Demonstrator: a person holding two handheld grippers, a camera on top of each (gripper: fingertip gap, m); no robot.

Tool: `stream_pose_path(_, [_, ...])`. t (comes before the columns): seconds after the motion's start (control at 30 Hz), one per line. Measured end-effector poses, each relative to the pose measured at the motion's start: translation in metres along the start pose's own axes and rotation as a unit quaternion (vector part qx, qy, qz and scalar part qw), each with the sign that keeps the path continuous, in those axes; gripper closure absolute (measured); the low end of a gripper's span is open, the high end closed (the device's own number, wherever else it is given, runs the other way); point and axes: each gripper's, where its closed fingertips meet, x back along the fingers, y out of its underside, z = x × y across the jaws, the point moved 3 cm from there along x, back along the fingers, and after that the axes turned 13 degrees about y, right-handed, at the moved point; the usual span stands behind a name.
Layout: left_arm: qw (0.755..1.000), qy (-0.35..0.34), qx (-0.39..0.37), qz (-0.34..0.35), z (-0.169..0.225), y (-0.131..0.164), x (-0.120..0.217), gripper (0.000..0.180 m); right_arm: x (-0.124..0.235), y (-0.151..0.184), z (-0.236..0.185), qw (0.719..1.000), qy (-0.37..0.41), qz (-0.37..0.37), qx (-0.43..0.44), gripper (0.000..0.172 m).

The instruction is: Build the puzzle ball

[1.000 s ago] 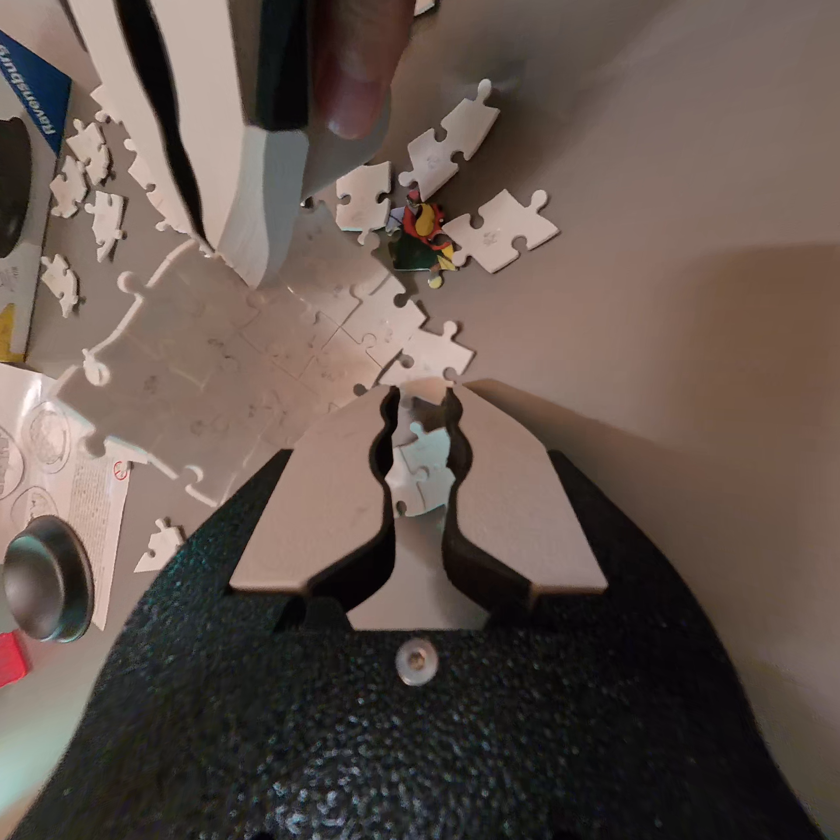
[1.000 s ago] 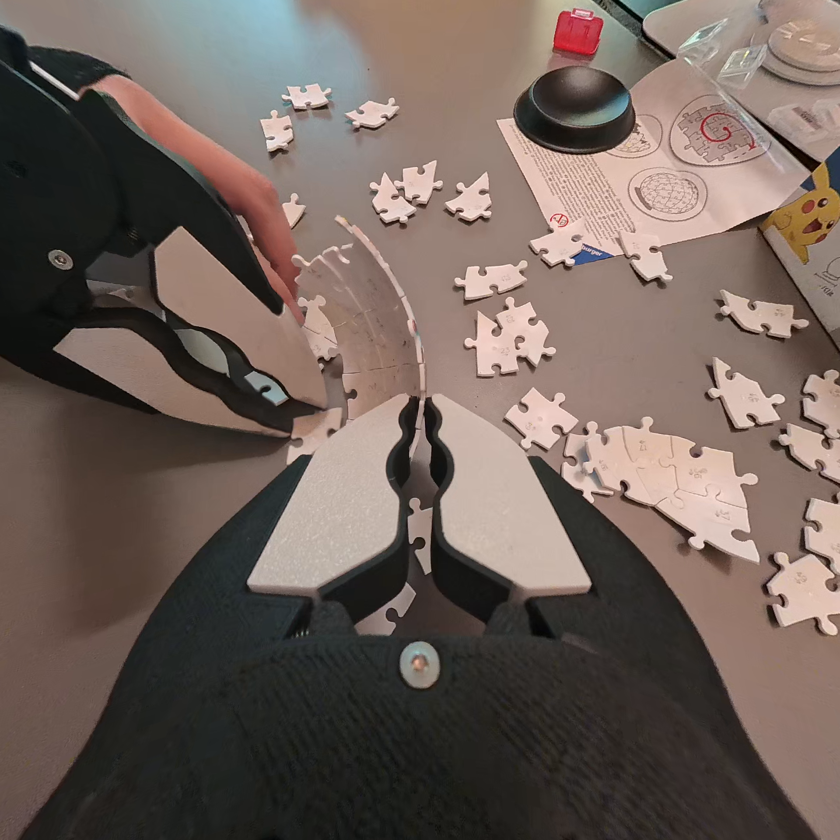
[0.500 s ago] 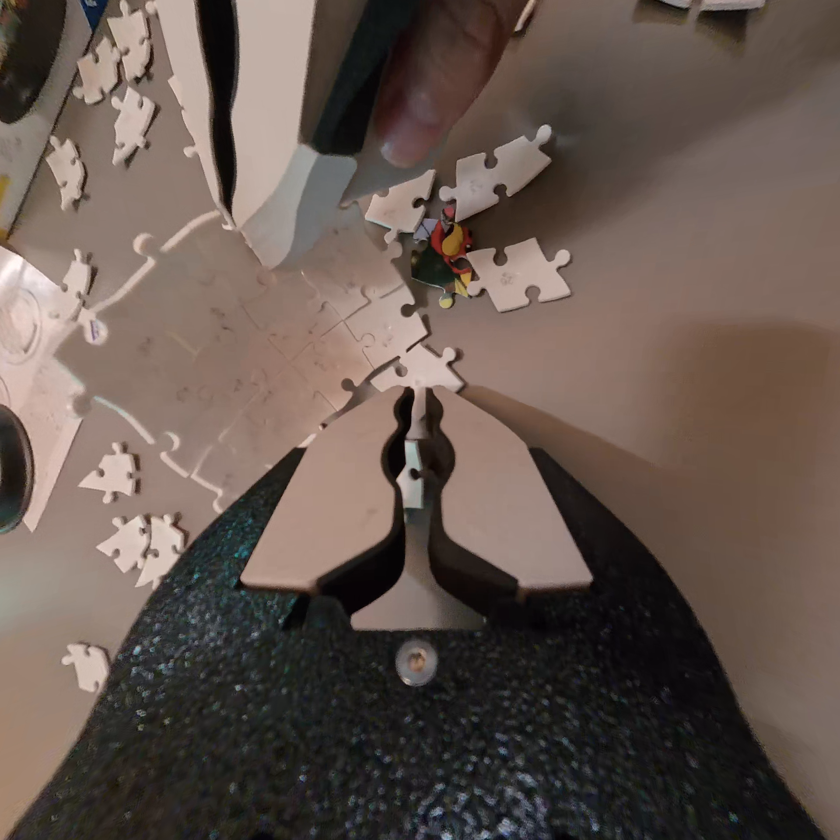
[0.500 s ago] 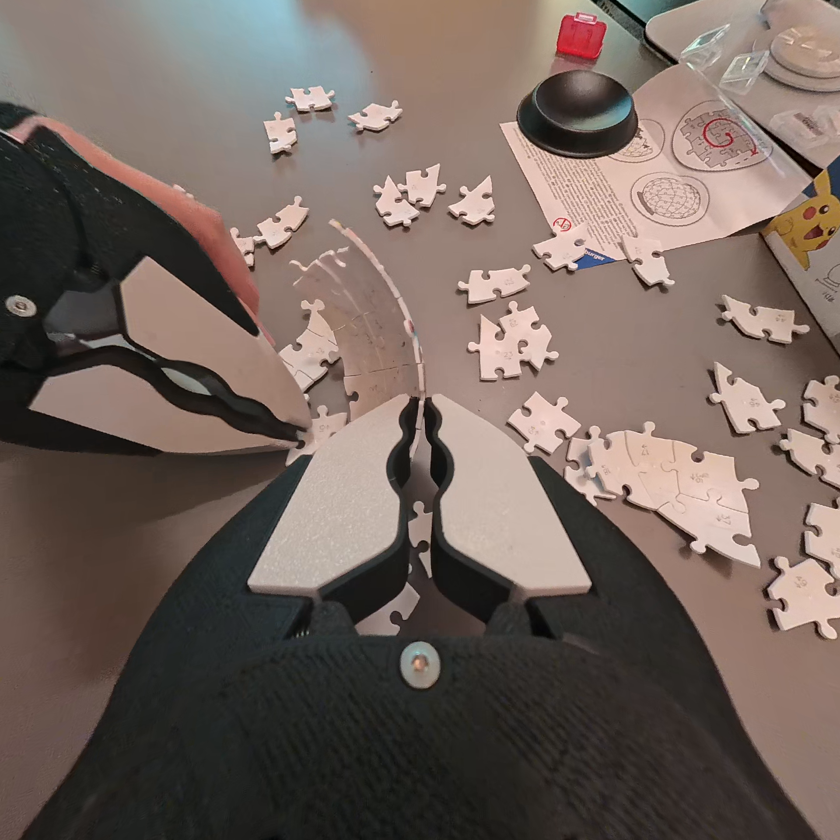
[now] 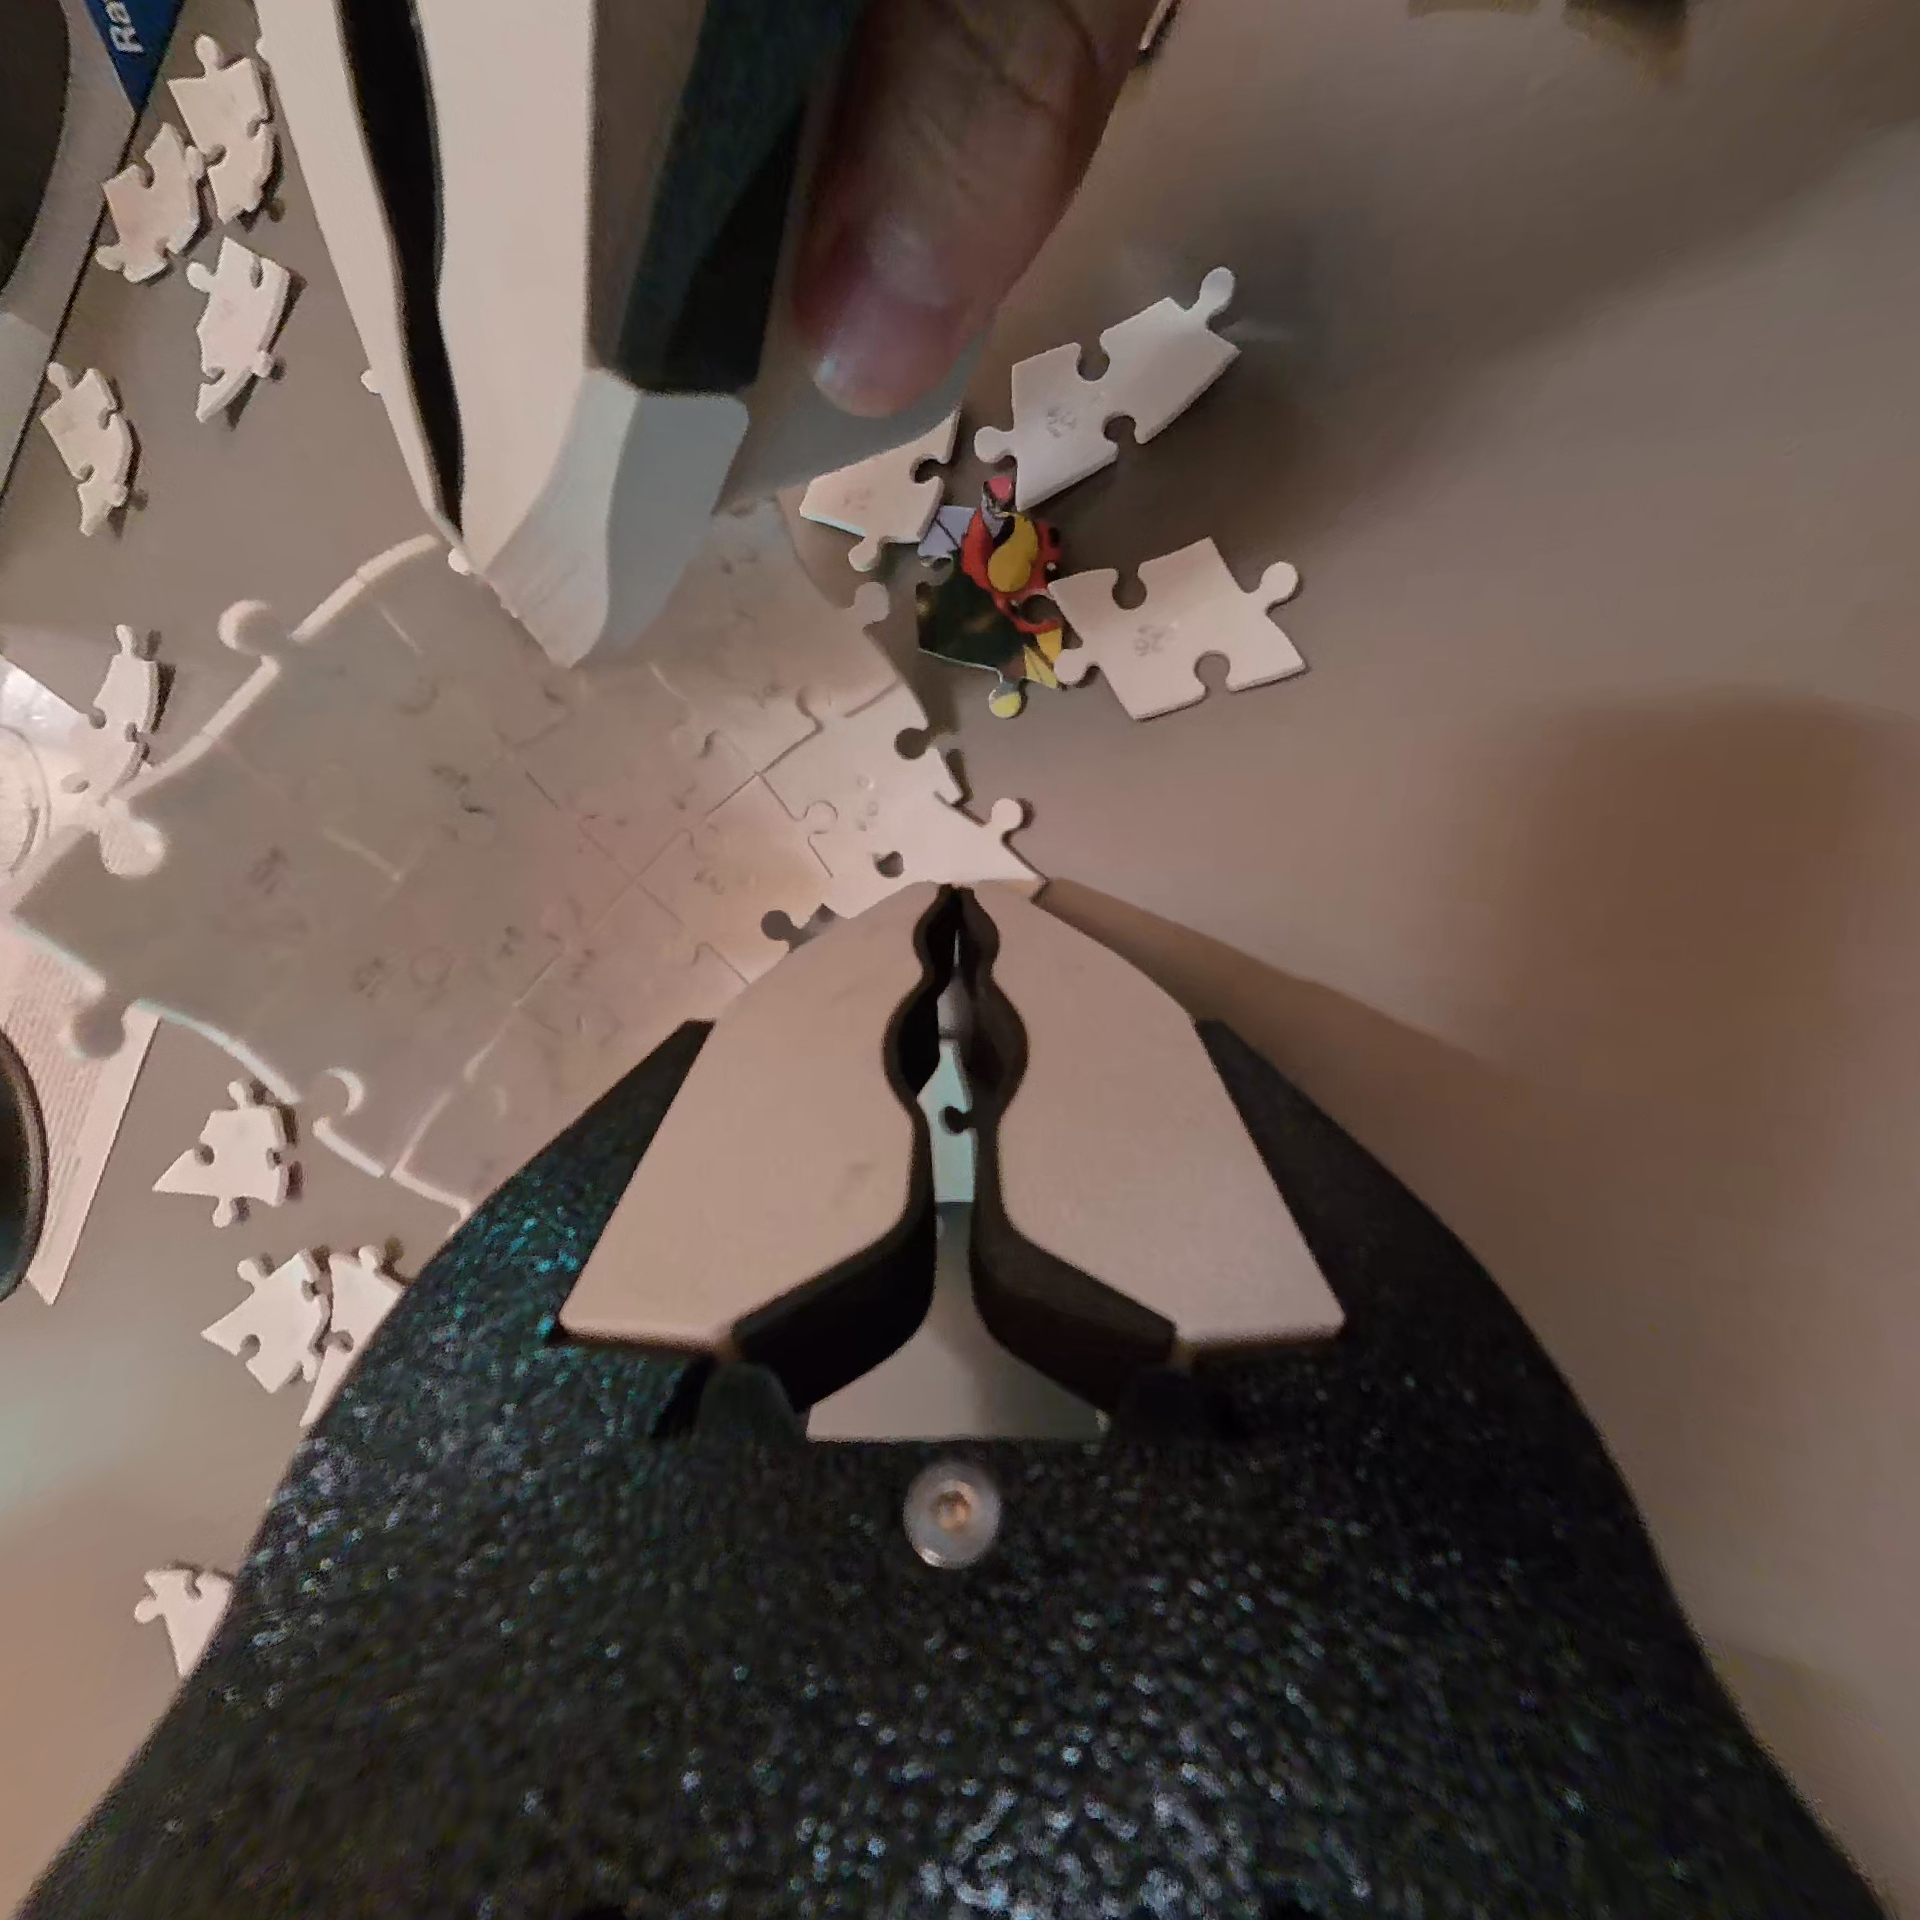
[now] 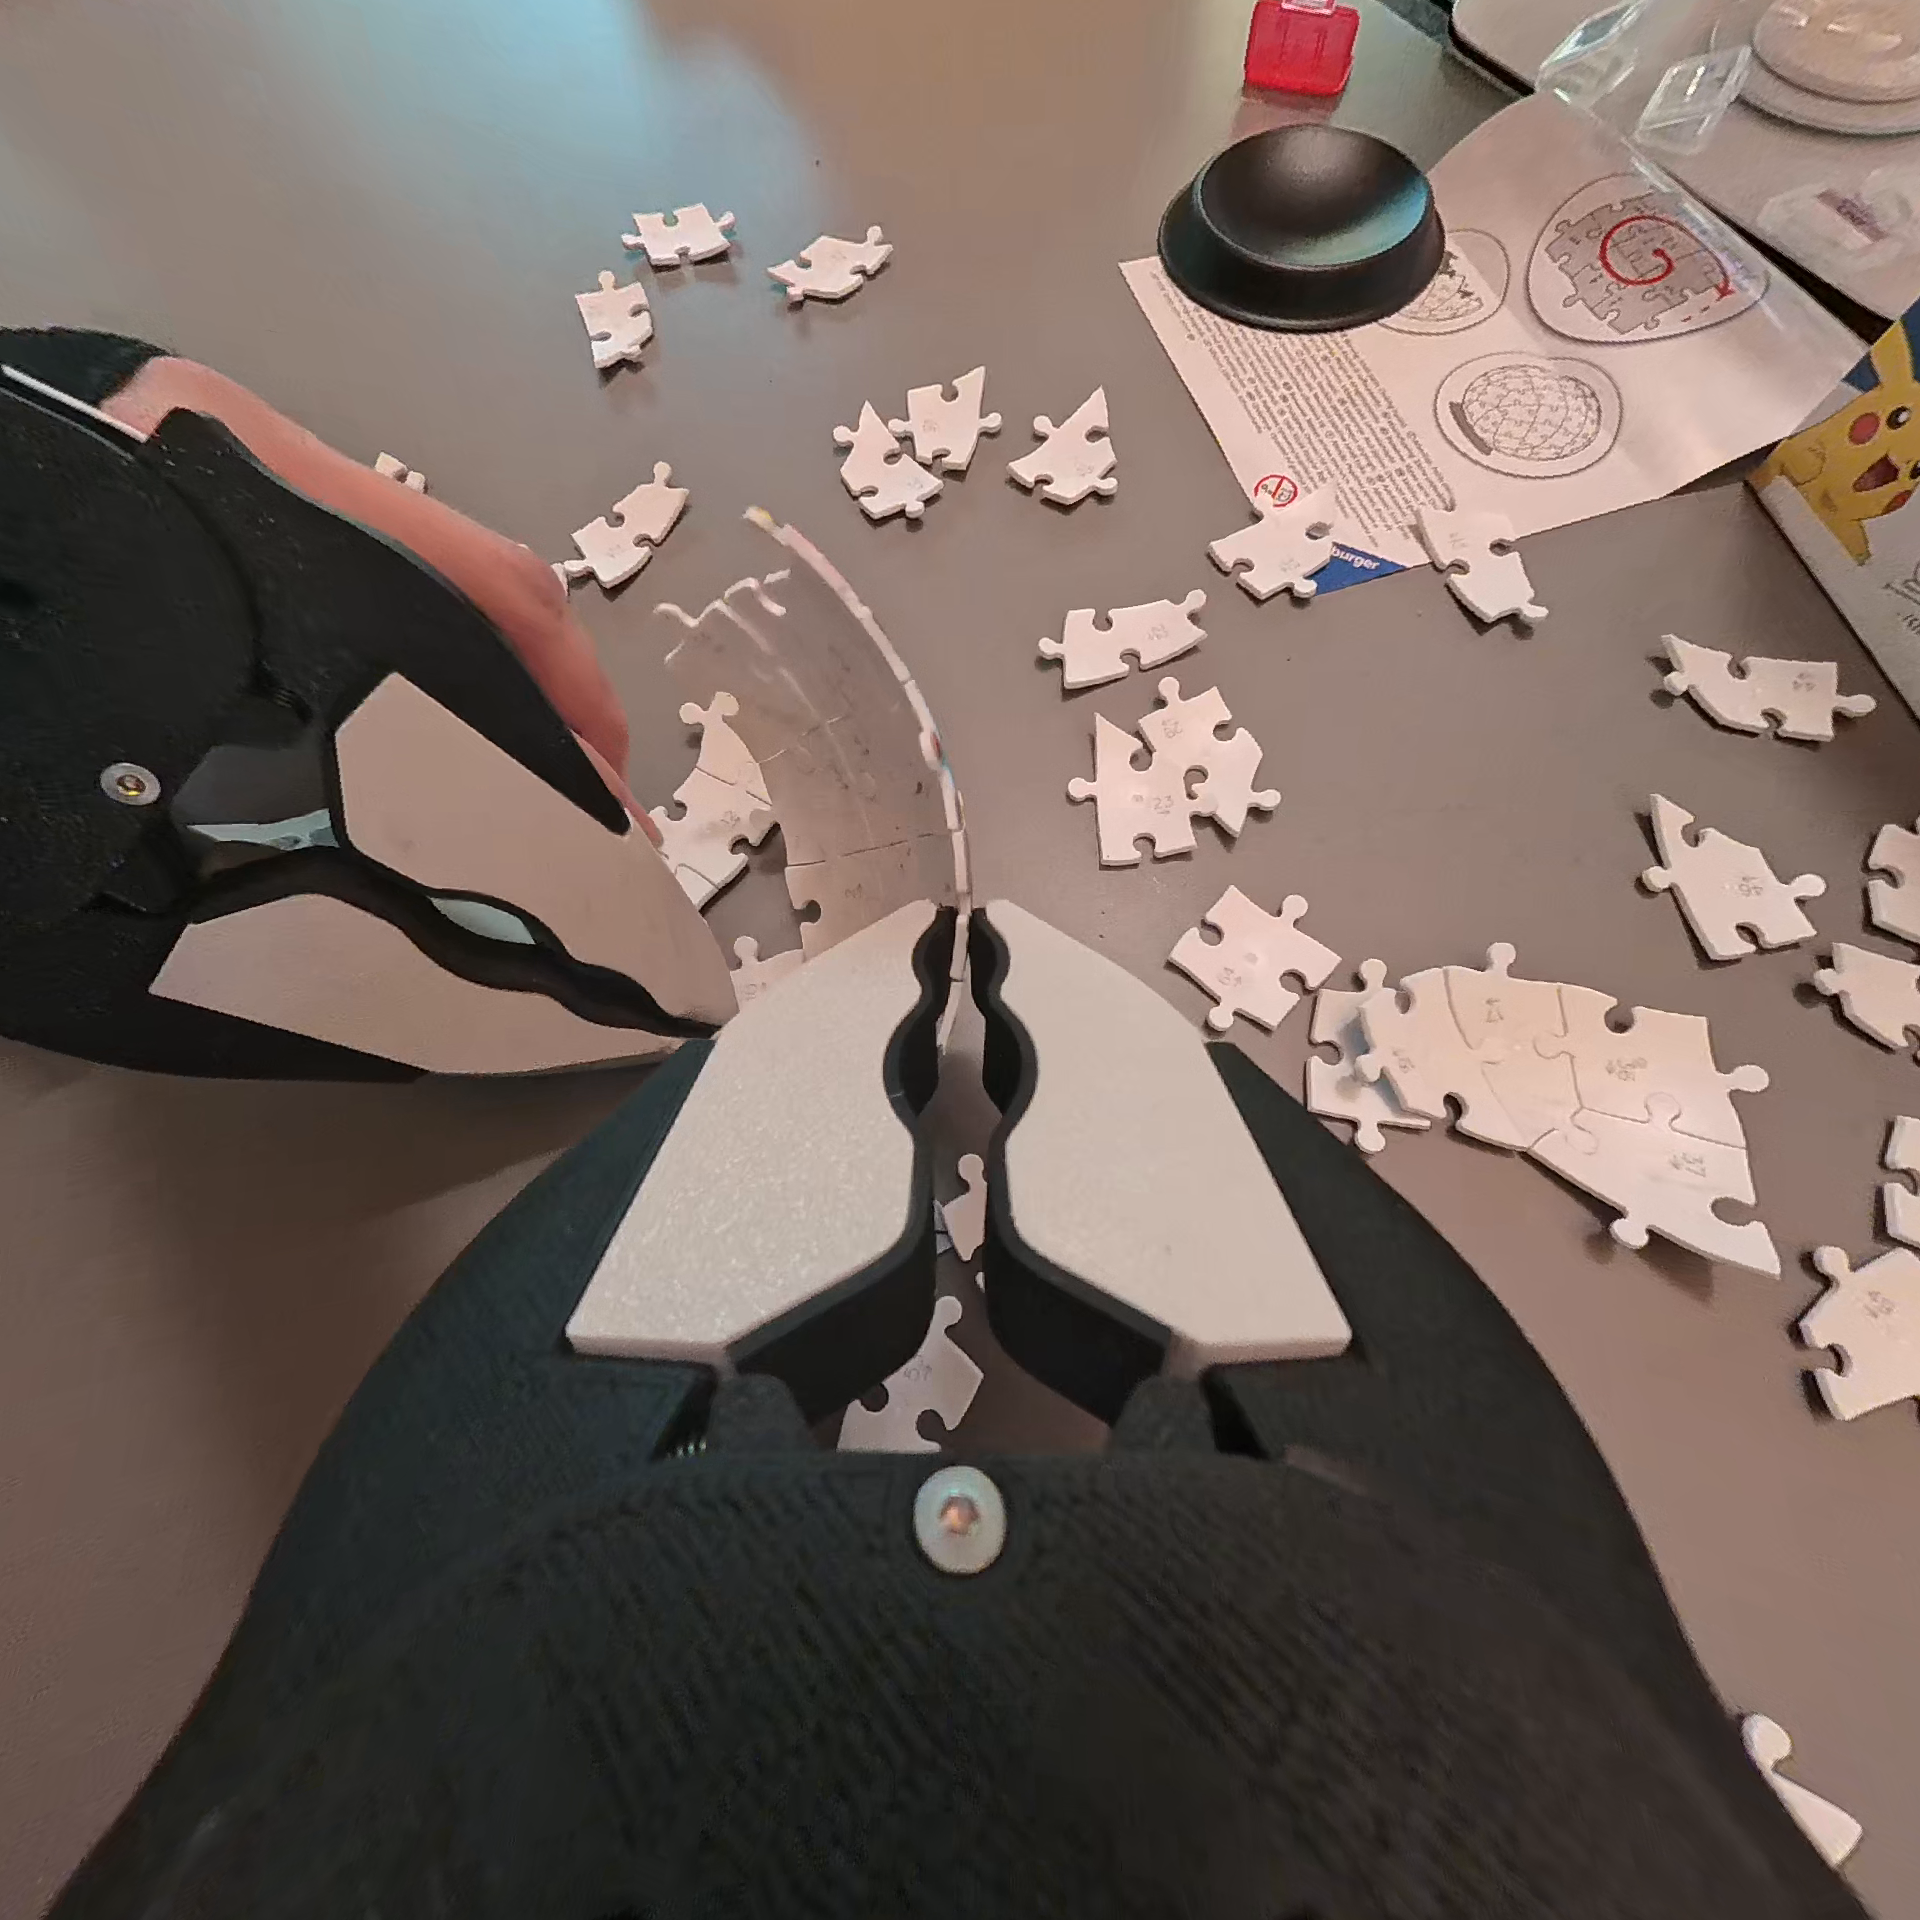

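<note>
My right gripper (image 6: 961, 914) has its jaws pinched tight on the edge of the curved white puzzle section (image 6: 831, 748). My left gripper (image 5: 956, 899) is clamped on a thin white puzzle piece (image 5: 951, 1081) (its tips nearly touch the right's), thumb (image 5: 914, 208) alongside.

A smooth grey-brown table (image 6: 436, 239) carries soft reflected light near its far edge.

A hobby or games table indoors: puzzle pieces (image 6: 1164, 790) scattered over a grey-brown tabletop (image 6: 416, 208) beside an instruction sheet (image 6: 1475, 416).
</note>
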Motion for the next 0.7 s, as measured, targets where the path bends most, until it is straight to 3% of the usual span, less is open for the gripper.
stream_pose_path(0.2, [1.000, 0.020, -0.017, -0.001, 0.000, 0.002, 0.002, 0.180, 0.000, -0.001, -0.001, 1.000, -0.001, 0.004, 0.010, 0.169])
stream_pose_path(0.37, [0.999, -0.010, 0.010, 0.033, -0.009, -0.007, 0.012, 0.180, 0.000, -0.002, -0.002, 1.000, 0.000, 0.005, 0.012, 0.169])
stream_pose_path(0.5, [0.999, -0.024, 0.047, 0.002, -0.009, -0.002, 0.007, 0.180, 0.000, -0.002, -0.002, 1.000, 0.000, 0.005, 0.013, 0.169])
stream_pose_path(0.7, [0.999, -0.042, 0.026, -0.013, -0.009, -0.001, 0.001, 0.180, 0.001, -0.002, -0.002, 1.000, 0.001, 0.006, 0.018, 0.169])
